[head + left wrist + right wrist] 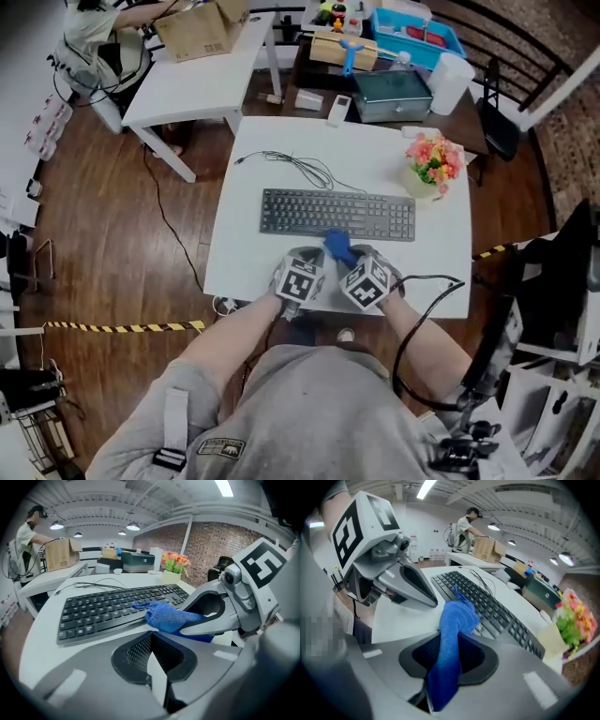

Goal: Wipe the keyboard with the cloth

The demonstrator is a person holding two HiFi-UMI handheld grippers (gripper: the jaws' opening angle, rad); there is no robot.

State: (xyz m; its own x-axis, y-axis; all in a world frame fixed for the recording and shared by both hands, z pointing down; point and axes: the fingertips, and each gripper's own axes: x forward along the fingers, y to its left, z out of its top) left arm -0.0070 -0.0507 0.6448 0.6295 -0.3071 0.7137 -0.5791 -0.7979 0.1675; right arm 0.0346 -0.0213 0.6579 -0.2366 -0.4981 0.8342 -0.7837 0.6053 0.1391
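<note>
While the right gripper (449, 641) clamps the blue cloth (454, 620), its free end drapes on the keyboard's (497, 606) near edge, mid-frame; the left gripper (151, 654), jaws together and empty, is just left, above the white table (246, 234).

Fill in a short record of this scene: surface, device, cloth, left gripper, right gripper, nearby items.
surface: white table
device: black keyboard, flat on the table
cloth: blue cloth, free end at the keyboard's near edge
left gripper: jaws together, nothing between them
right gripper: jaws closed on the blue cloth
nearby items: flower pot right of the keyboard; black cable behind it
</note>
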